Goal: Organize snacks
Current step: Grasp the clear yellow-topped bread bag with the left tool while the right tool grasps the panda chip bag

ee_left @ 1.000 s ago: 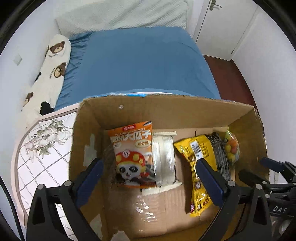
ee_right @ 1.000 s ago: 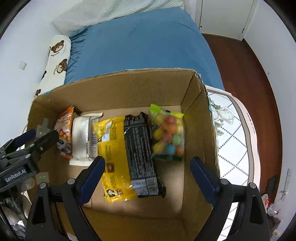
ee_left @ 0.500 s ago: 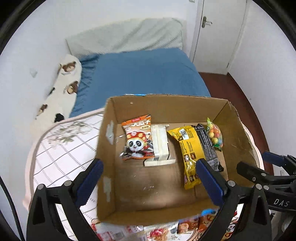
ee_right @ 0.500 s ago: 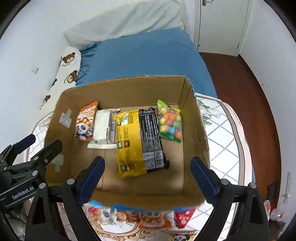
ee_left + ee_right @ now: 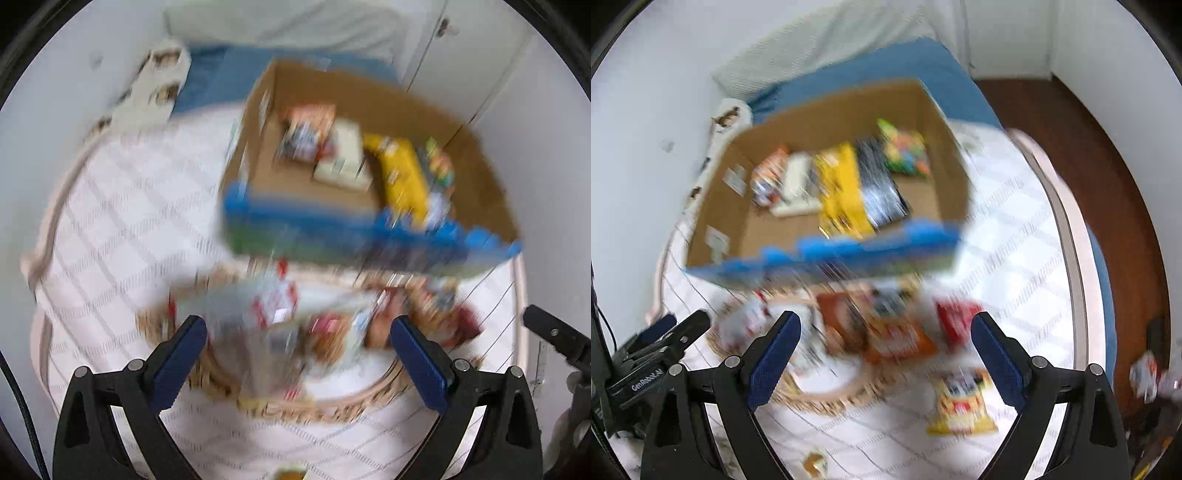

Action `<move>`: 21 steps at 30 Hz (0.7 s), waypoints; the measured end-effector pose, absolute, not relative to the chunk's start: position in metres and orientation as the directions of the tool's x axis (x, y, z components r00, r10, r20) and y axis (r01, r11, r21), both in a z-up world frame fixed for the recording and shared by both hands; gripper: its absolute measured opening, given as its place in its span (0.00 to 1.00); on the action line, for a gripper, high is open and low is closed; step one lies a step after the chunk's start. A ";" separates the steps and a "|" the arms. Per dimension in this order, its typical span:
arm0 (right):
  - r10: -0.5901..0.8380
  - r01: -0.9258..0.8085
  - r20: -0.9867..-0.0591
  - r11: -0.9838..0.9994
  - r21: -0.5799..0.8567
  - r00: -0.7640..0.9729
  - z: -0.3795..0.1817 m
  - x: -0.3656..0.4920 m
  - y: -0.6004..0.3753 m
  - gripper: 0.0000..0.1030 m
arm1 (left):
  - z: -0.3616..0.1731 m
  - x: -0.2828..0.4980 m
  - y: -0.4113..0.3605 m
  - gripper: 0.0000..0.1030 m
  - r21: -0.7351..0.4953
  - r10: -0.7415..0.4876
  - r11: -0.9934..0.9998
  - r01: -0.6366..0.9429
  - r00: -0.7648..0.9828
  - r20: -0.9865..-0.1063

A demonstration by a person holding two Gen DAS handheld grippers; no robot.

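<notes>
Both my views are smeared with motion blur. My left gripper (image 5: 297, 345) has its jaws spread wide with nothing between them, and so does my right gripper (image 5: 886, 338); both hang over loose snack packets (image 5: 886, 332) heaped on a round woven mat (image 5: 325, 410) near the front edge of the white quilted table (image 5: 110, 221).

Toward the table's far edge stands the cardboard box (image 5: 831, 110), its near wall printed blue. Inside it lie an orange packet (image 5: 768, 173), a white packet (image 5: 796, 184), a yellow bag (image 5: 842, 184), a black bag (image 5: 879, 184) and a bag of coloured candies (image 5: 905, 151), side by side along the far wall.

Only my right view shows a red packet (image 5: 956, 319) and a yellow packet (image 5: 960, 402) lying off the mat toward the table's right edge, and the brown floor (image 5: 1089, 147). My left view alone shows the table's bare left side.
</notes>
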State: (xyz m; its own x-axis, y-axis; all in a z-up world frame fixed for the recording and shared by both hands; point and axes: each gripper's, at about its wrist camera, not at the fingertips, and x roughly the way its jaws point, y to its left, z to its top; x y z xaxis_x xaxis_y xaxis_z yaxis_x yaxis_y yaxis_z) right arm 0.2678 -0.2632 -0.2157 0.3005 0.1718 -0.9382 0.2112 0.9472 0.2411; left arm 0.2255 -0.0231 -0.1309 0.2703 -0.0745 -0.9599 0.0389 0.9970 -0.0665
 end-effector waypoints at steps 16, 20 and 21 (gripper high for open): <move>0.146 0.323 -0.989 0.936 0.142 0.013 -0.362 0.209 -0.288 0.81 | -0.254 0.218 -0.014 0.49 0.003 0.002 1.000 0.020 0.048 -0.999; 0.133 0.288 -0.991 0.949 0.128 0.002 -0.372 0.209 -0.279 0.52 | -0.251 0.198 -0.014 0.48 0.001 0.000 0.999 0.033 0.046 -0.999; 0.128 0.273 -0.992 0.954 0.125 0.006 -0.372 0.207 -0.275 0.51 | -0.251 0.188 -0.015 0.48 -0.005 -0.007 0.999 0.041 0.034 -0.999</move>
